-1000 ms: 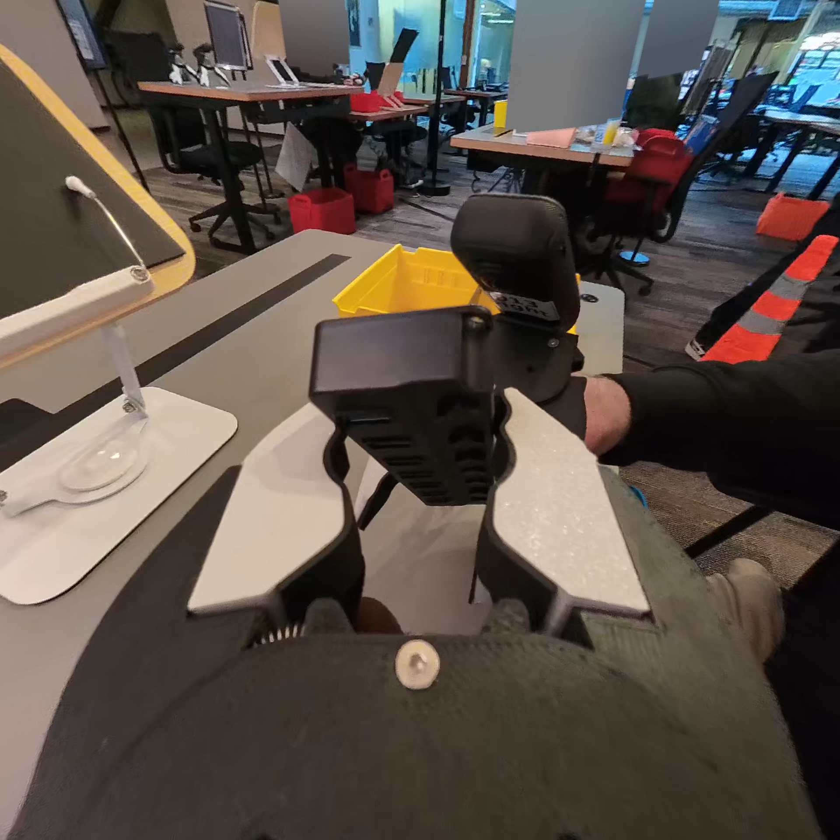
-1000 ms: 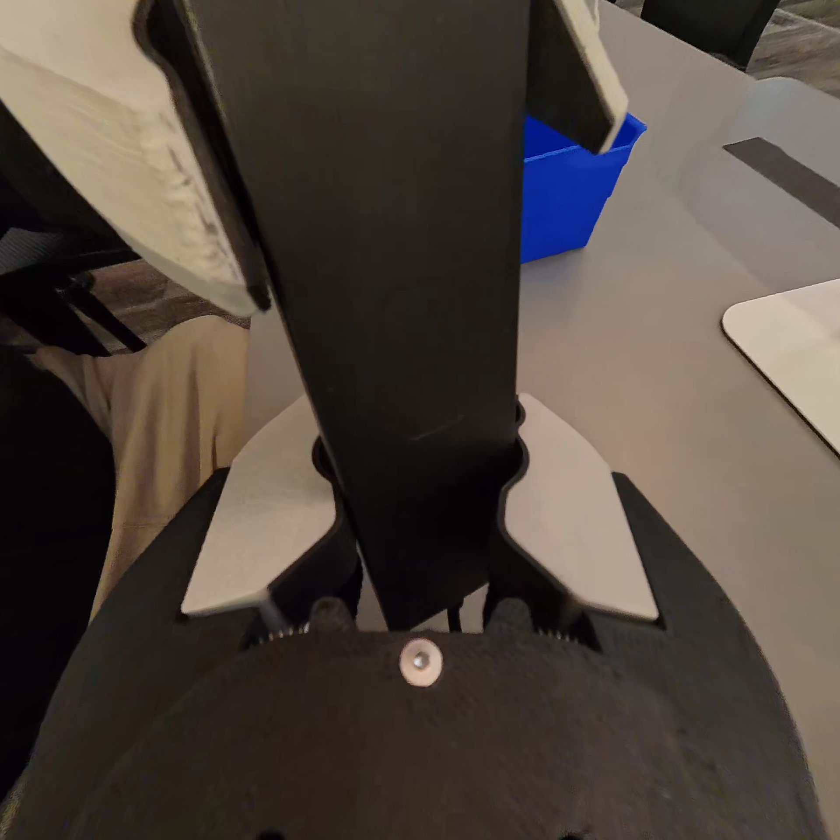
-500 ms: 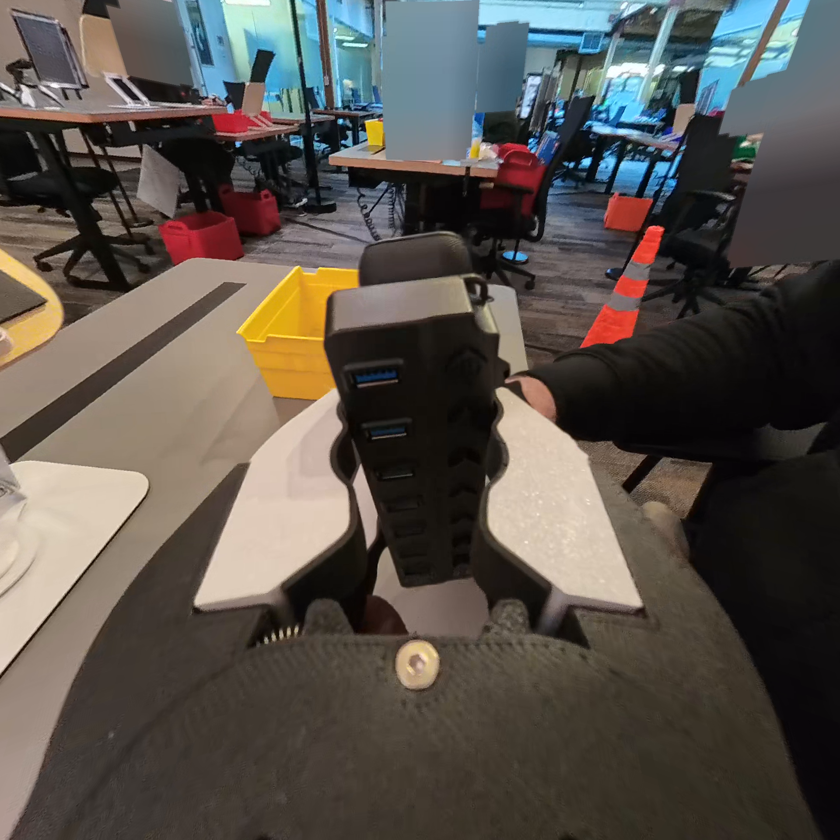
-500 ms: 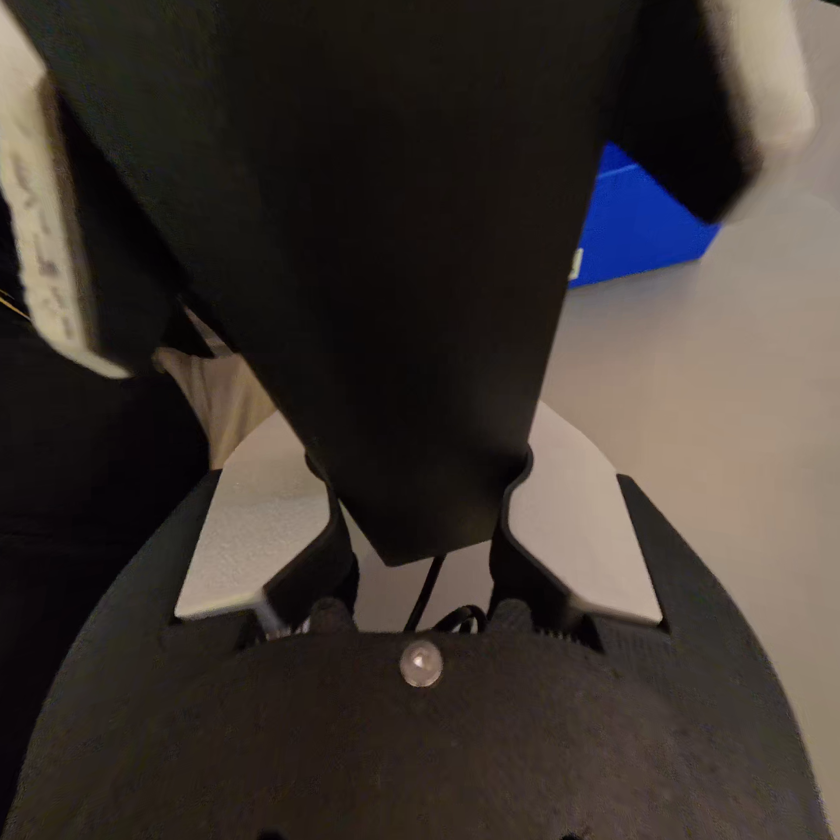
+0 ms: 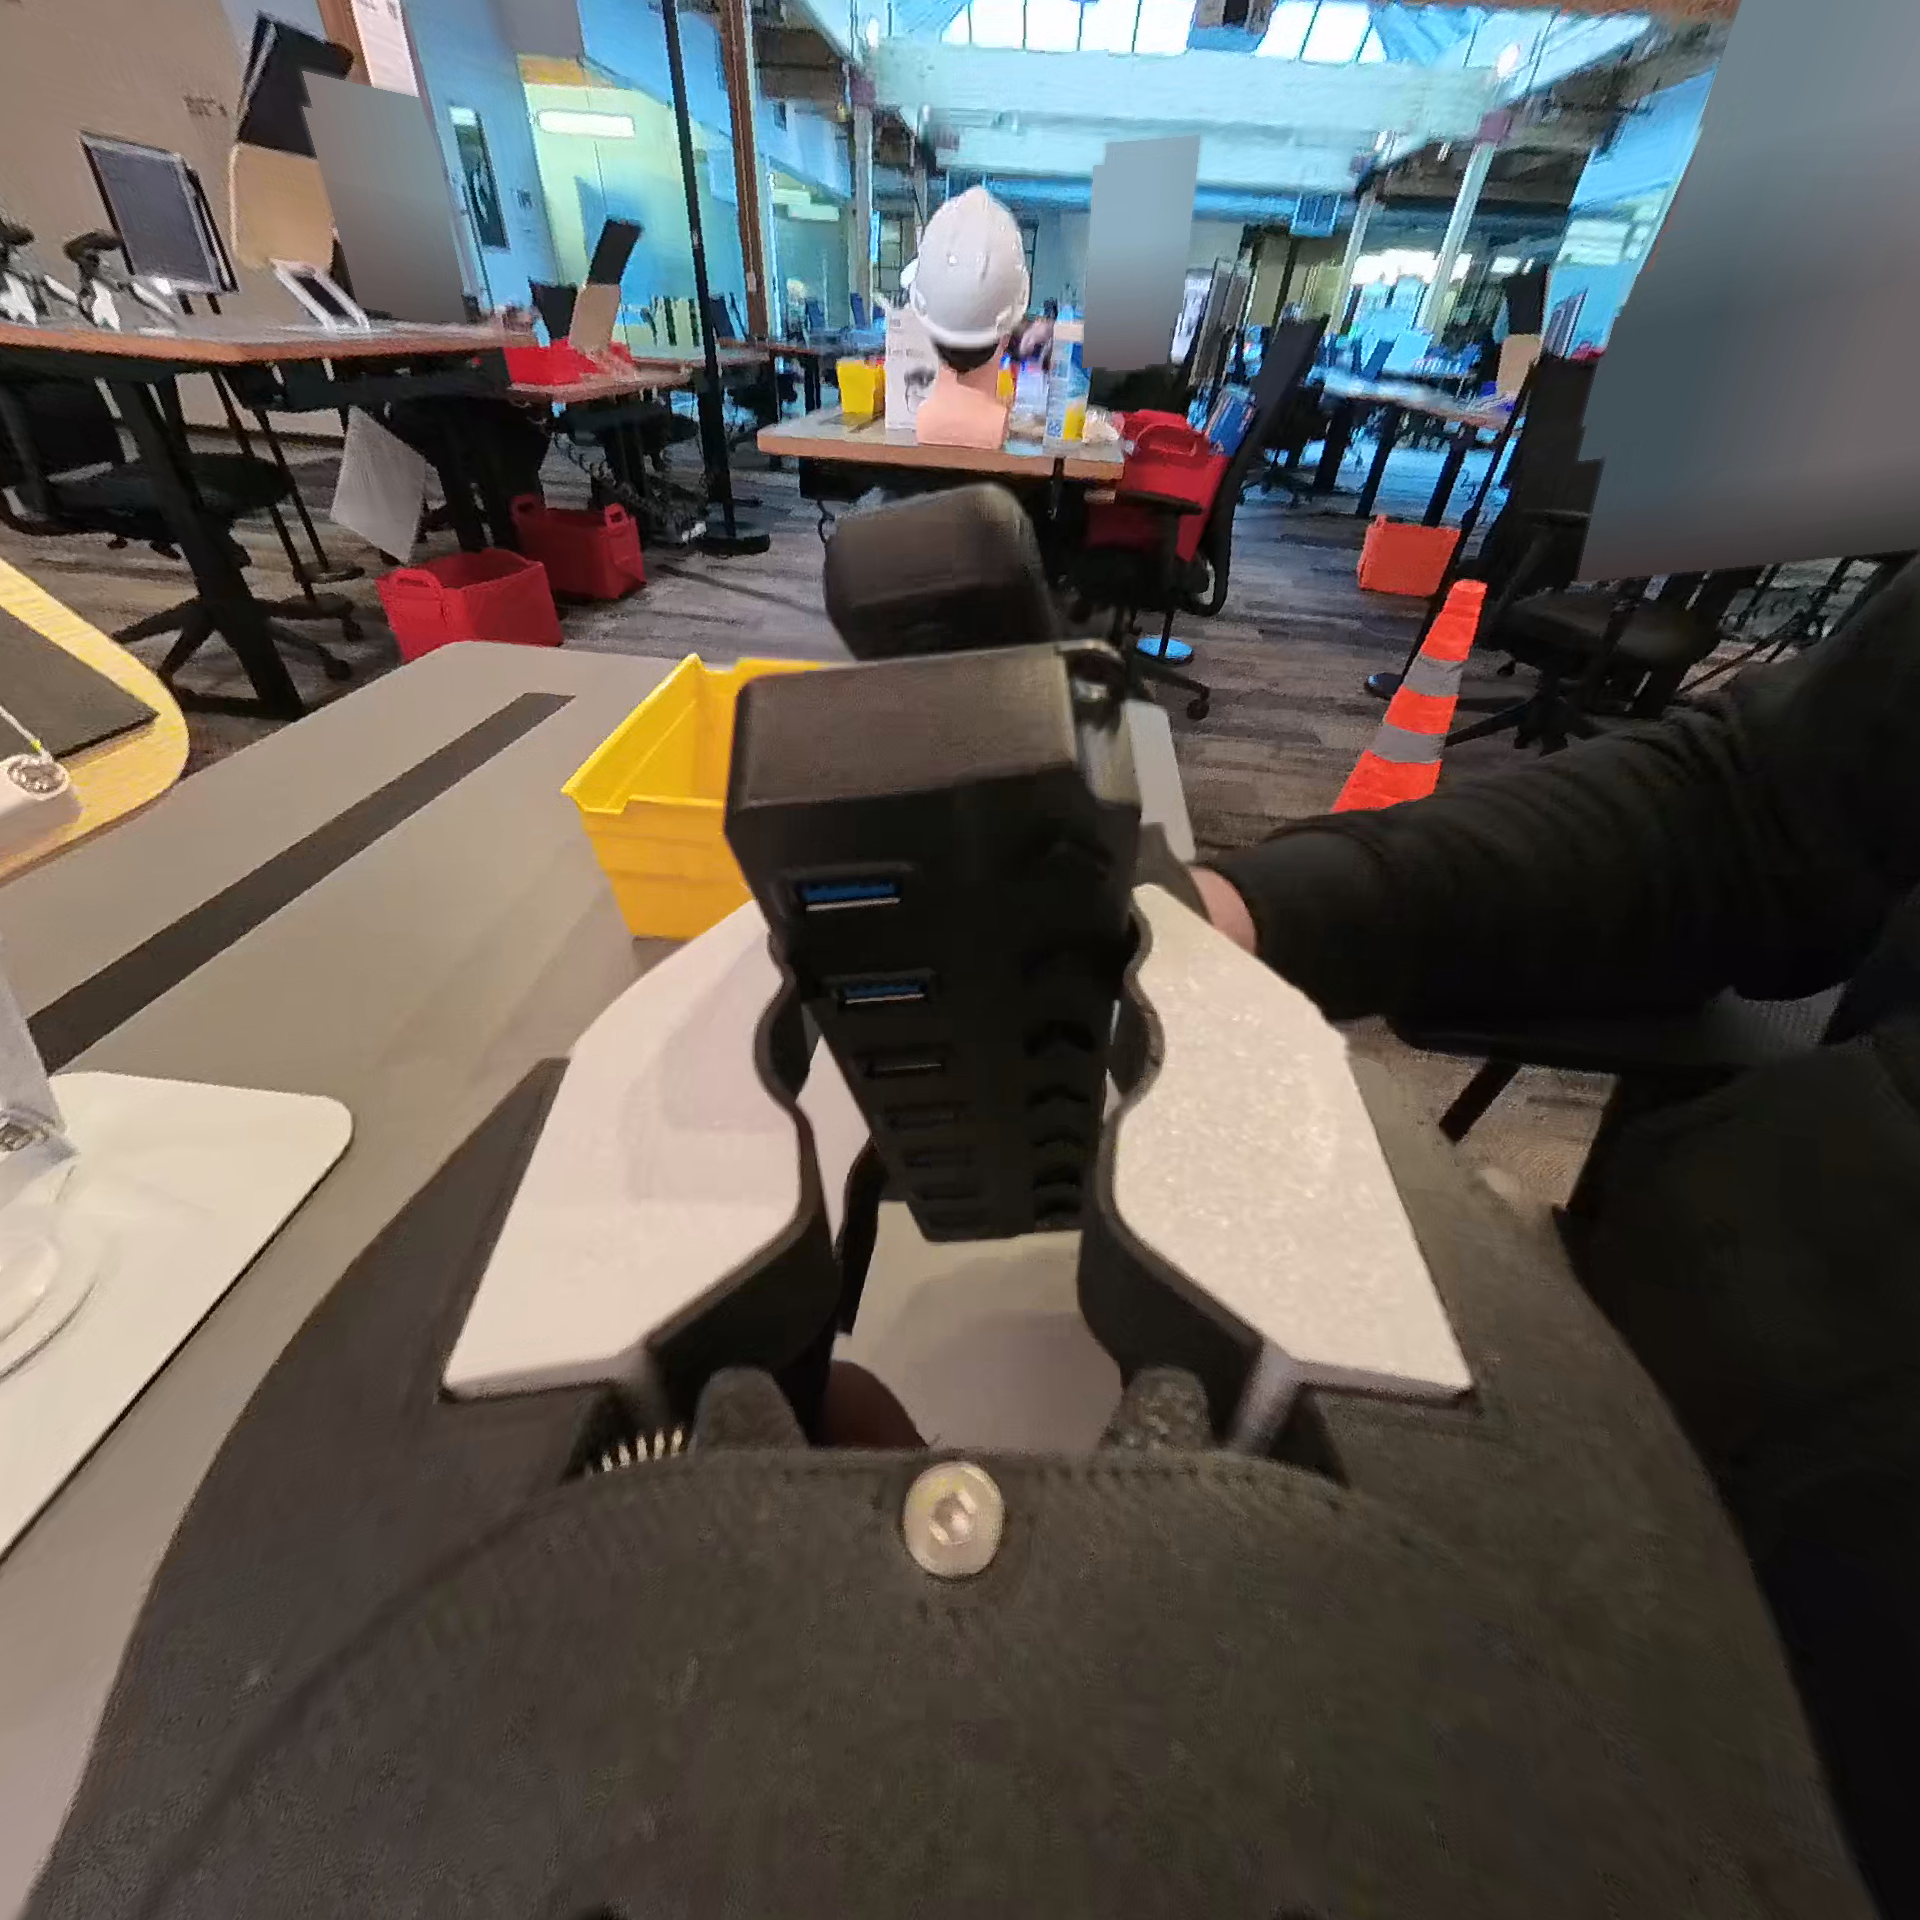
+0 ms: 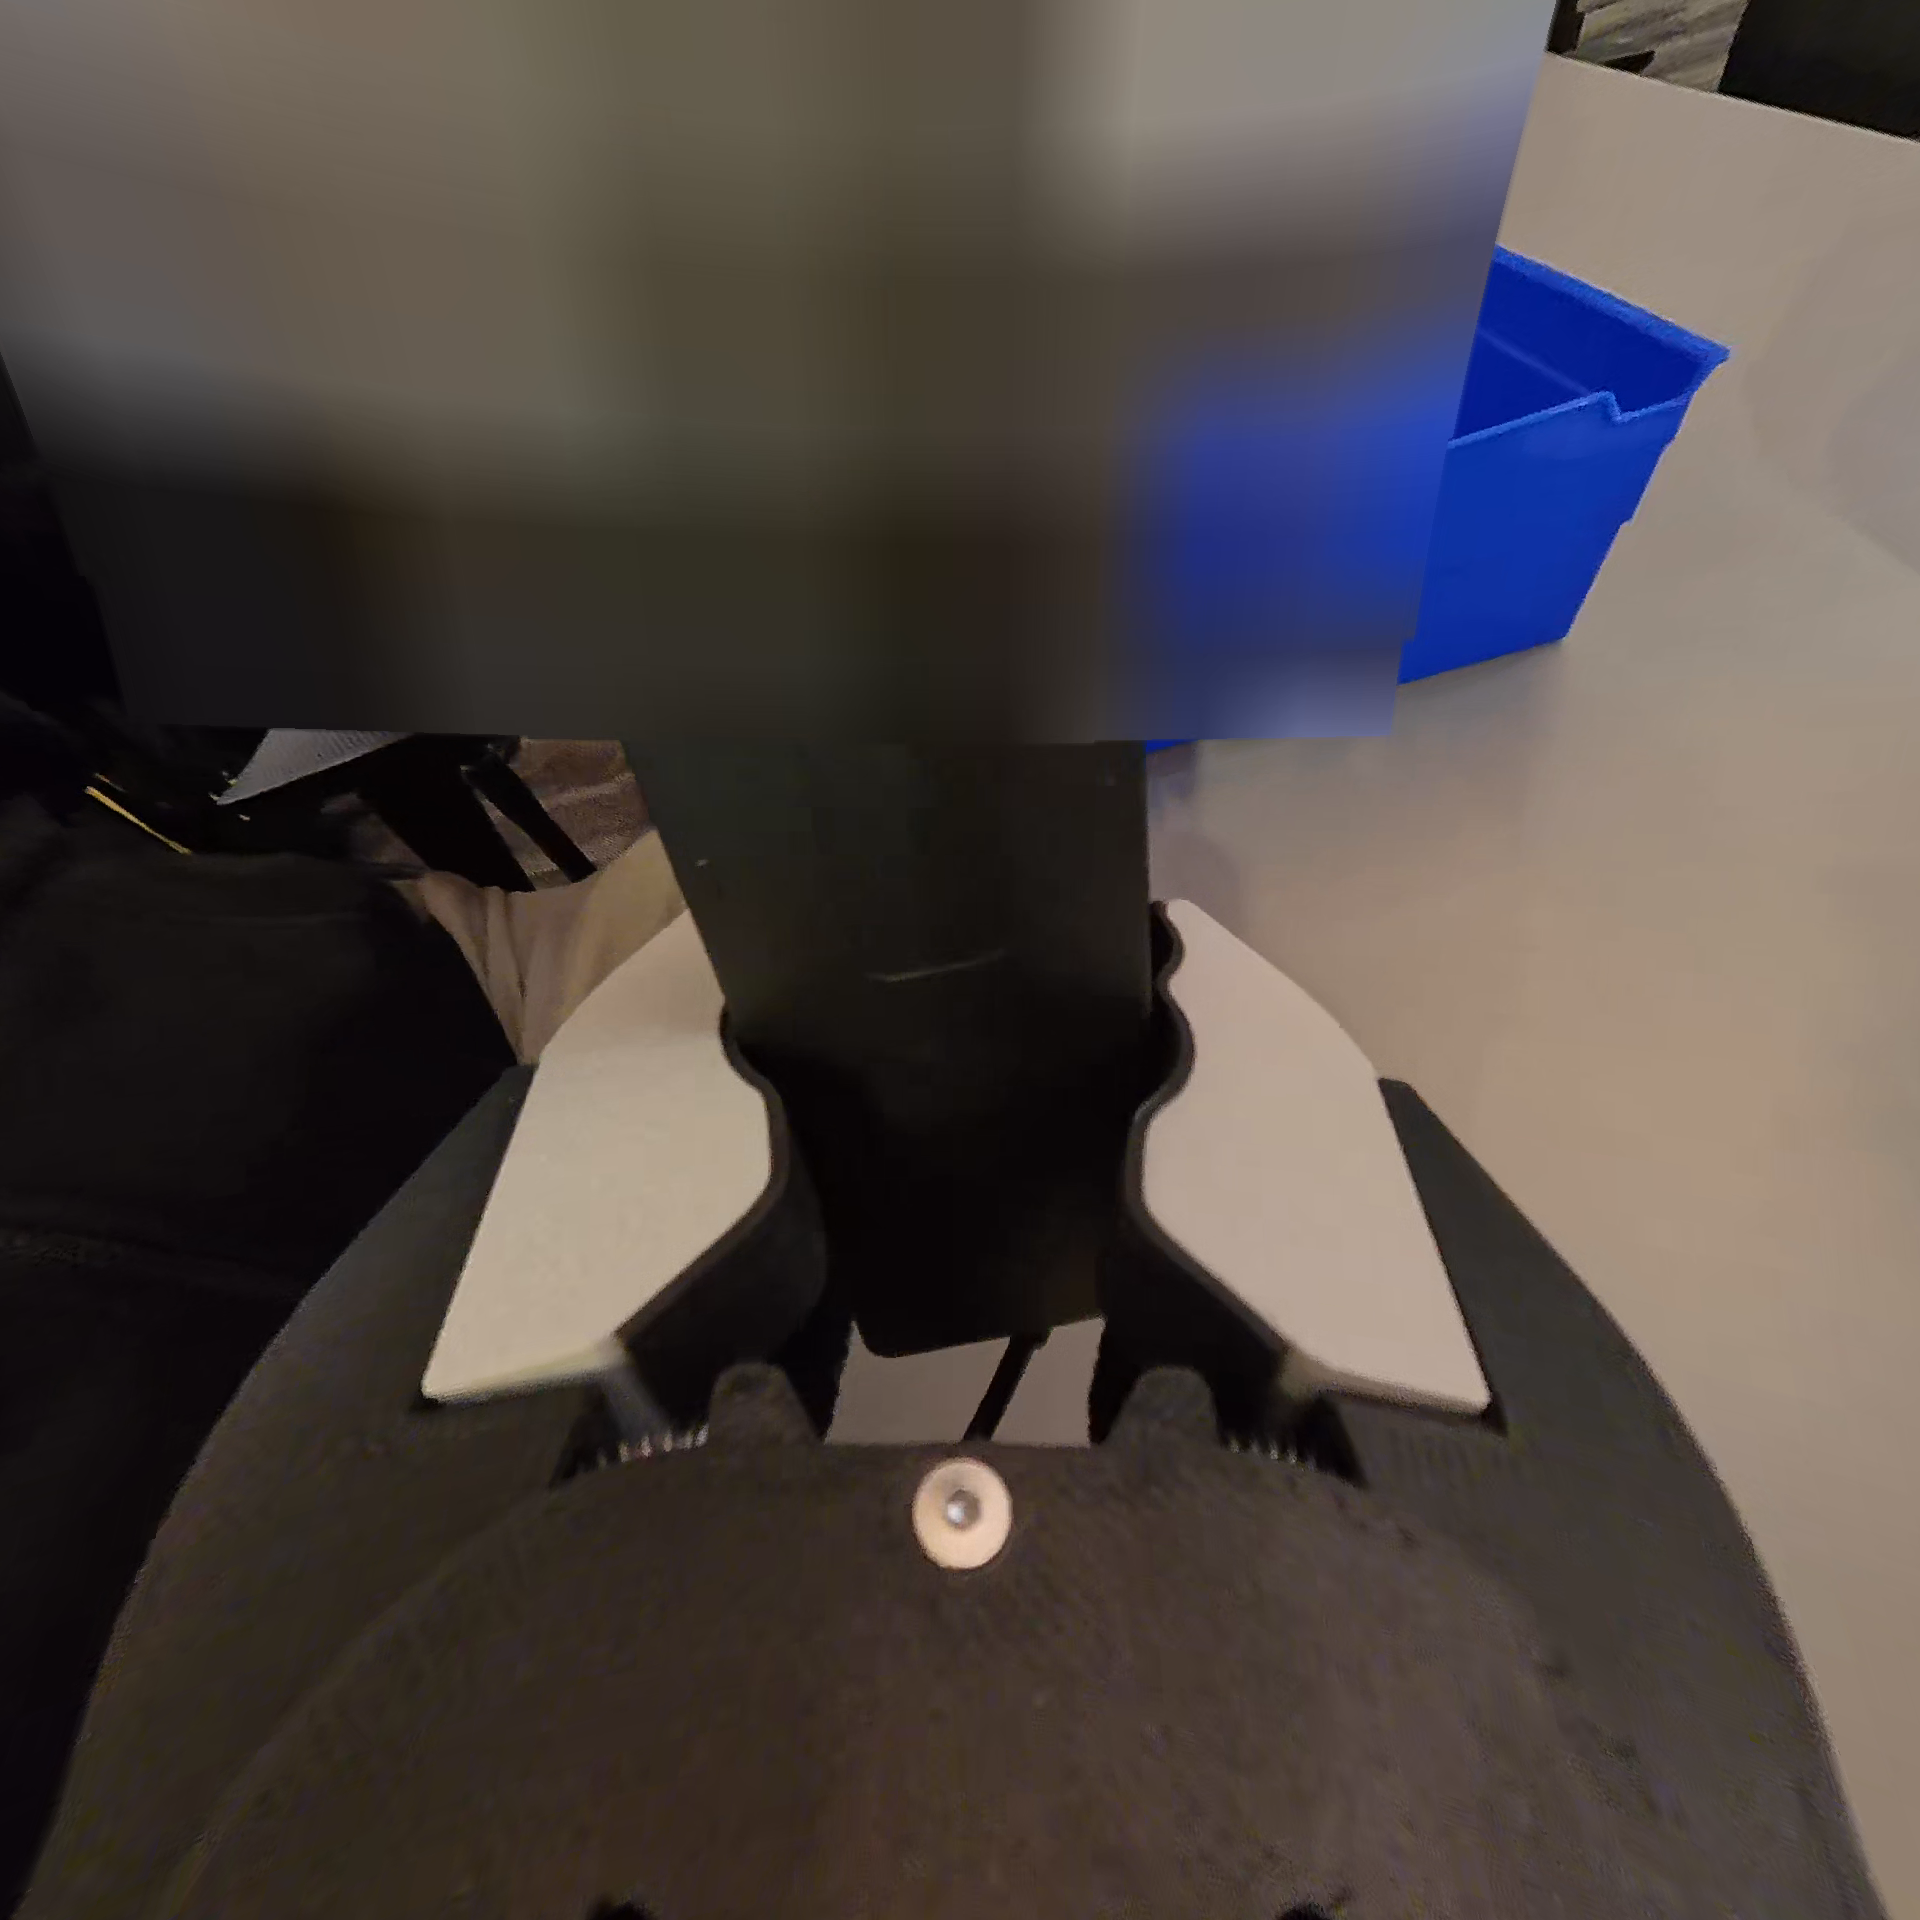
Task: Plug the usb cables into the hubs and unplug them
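A black USB hub (image 5: pixel 914 779) is held above the grey table, upright in the left wrist view, with its row of ports facing that camera. The top two ports are blue inside. My left gripper (image 5: pixel 956 935) is shut on the hub's lower half. No plug shows in any port. Behind the hub's far end are the right gripper's black camera housing (image 5: pixel 935 571) and one of its white fingers (image 5: pixel 1155 769). In the right wrist view my right gripper (image 6: pixel 935 935) is shut on the hub's plain back (image 6: pixel 935 1091). A thin black cable (image 6: pixel 997 1392) hangs from the hub's near end.
A yellow bin (image 5: pixel 655 821) stands on the table (image 5: pixel 364 935) beyond the hub. A white stand base (image 5: pixel 156 1226) lies at the left. A blue bin (image 6: pixel 1538 499) stands at the right in the right wrist view. A person's black sleeve (image 5: pixel 1558 883) reaches in from the right. One gripper's finger ends stand about 9 centimeters off the other's.
The hub has turned so its ports face the left camera. The left view has swung right and tilted up. Both grippers have stayed shut on the hub.
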A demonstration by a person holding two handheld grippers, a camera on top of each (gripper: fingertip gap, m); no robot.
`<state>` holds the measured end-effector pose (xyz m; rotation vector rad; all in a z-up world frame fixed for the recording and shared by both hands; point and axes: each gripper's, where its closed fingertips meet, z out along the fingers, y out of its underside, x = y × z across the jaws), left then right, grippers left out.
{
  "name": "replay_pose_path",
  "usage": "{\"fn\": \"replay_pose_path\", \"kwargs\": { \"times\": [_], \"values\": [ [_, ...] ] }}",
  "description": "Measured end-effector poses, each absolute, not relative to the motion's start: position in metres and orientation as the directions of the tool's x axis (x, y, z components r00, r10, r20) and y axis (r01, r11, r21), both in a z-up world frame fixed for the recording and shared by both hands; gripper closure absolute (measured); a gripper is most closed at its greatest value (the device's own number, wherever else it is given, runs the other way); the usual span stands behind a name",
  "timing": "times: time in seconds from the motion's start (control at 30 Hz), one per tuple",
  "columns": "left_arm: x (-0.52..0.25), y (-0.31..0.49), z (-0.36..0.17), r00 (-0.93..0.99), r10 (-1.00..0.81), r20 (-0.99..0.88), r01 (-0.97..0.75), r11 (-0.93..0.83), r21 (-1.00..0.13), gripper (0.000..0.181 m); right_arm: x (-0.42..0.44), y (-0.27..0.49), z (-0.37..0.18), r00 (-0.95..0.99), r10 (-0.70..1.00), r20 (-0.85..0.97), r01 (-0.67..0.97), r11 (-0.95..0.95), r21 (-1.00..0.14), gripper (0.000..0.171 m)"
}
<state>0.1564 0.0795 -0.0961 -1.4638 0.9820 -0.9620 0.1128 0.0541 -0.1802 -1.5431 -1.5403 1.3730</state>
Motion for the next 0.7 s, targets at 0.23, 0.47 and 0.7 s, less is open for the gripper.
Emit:
{"fn": "replay_pose_path", "kwargs": {
  "times": [0.23,0.47,0.7],
  "values": [
    [0.073,0.09,-0.087,0.534,-0.824,-0.19,-0.356,-0.016,-0.934,0.11,0.129,0.075,-0.183,-0.104,0.956,-0.273,0.366,-0.218,-0.905,0.104],
    [-0.089,0.088,-0.134,0.623,-0.601,-0.501,-0.747,-0.266,-0.609,0.139,0.138,0.09,-0.192,-0.047,0.964,-0.261,0.378,-0.225,-0.898,0.104],
    [-0.163,0.052,-0.209,0.55,-0.634,-0.544,-0.833,-0.465,-0.301,0.147,0.139,0.094,-0.197,-0.029,0.963,-0.268,0.379,-0.237,-0.894,0.104]
  ]
}}
